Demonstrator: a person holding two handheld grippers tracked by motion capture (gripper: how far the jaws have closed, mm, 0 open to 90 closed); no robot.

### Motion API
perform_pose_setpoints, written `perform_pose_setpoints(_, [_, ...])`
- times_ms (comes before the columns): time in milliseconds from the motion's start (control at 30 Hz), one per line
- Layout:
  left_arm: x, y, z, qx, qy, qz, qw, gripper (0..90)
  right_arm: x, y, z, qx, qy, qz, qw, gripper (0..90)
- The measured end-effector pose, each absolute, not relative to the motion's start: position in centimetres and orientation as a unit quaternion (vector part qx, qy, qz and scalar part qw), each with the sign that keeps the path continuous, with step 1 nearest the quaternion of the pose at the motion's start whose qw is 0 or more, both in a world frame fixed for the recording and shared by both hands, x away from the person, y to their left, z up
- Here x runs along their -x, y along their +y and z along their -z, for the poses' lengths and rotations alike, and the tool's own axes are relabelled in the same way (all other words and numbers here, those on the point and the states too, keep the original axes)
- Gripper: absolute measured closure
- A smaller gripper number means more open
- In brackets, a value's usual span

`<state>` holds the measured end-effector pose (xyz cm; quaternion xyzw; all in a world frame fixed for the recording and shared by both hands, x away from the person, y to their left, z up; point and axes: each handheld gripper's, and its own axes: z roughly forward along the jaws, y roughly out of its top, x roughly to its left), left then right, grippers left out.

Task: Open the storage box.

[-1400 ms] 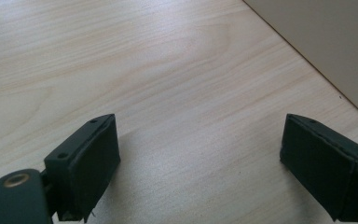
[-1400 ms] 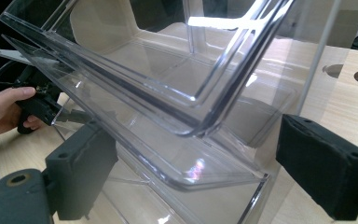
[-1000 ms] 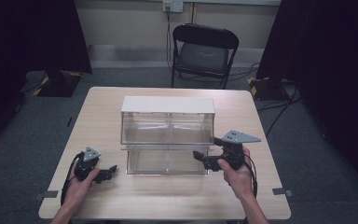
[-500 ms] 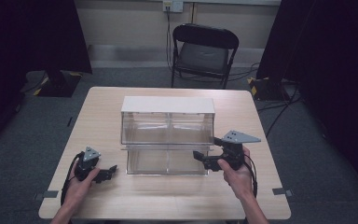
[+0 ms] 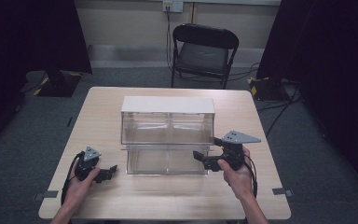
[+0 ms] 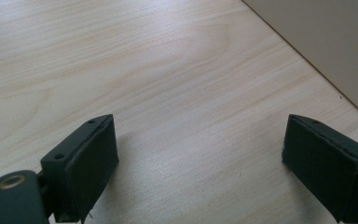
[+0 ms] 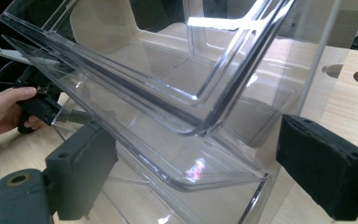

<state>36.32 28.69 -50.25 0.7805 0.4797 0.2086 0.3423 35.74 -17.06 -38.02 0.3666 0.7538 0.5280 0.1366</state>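
A clear plastic two-tier bin unit [image 5: 168, 128] with a white top stands in the middle of the wooden table [image 5: 121, 200]. Its lower drawer [image 5: 168, 161] sticks out toward me. My left gripper [image 5: 113, 170] rests low on the table just left of that drawer, open, with bare wood between its jaws [image 6: 198, 140]. My right gripper [image 5: 196, 156] is held open at the drawer's right front corner. In the right gripper view the jaws [image 7: 191, 144] stand wide on either side of the clear drawer's rim [image 7: 214, 179], not touching it.
A black folding chair [image 5: 205, 51] stands beyond the far table edge. Dark curtains hang at both sides. A pale panel [image 6: 326, 42] lies at the top right of the left gripper view. Two round holes [image 7: 354, 74] show in the tabletop.
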Motion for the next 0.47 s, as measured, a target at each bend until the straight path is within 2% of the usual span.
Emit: perform_pose_setpoints(467, [-36.32, 28.7, 50.25, -0.781, 0.48, -0.209, 0.342, 9.8, -35.73, -17.05, 38.01, -0.365, 0.754, -0.528, 0.138, 11.9])
